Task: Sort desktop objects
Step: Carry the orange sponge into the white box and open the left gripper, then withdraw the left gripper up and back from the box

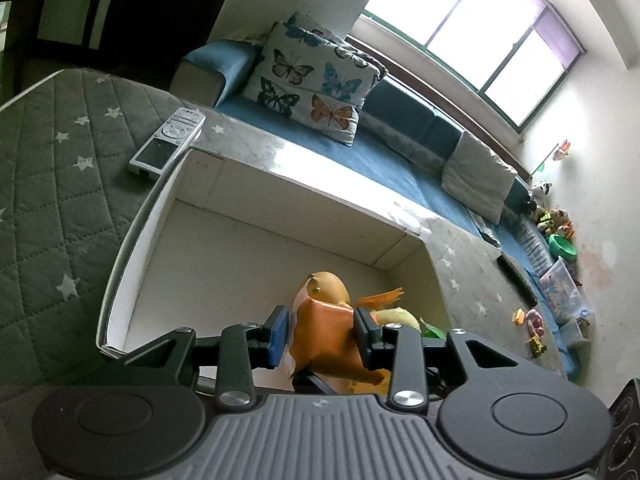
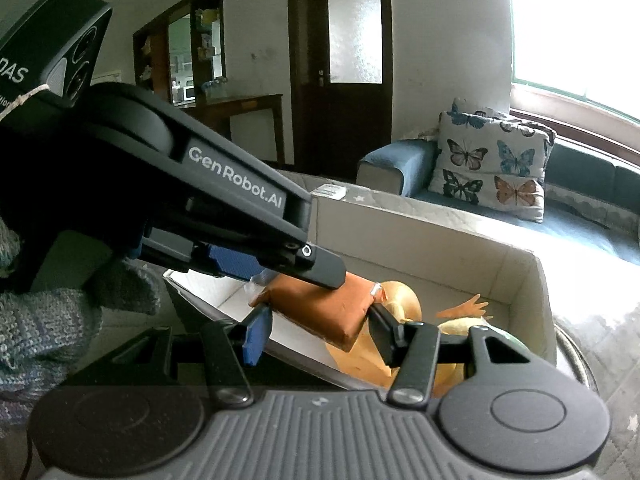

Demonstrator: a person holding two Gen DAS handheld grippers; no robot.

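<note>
A grey quilted cover with white stars (image 1: pixel 60 184) is spread over the counter. On it rest a white open box (image 1: pixel 280 184) and, just beside the box, a white remote control (image 1: pixel 168 142).

My left gripper (image 1: pixel 322 334) is matte black with 2 blue-padded fingers (image 1: pixel 279 330), silver screws and a ribbed grey housing. My right gripper (image 2: pixel 316 332) matches it. White "GenRobot.AI" lettering marks the left one's side, above a grey knitted sleeve (image 2: pixel 36 320).

The left hand-held gripper (image 2: pixel 280 280) hides the brown packet's (image 2: pixel 320 312) near end.
</note>
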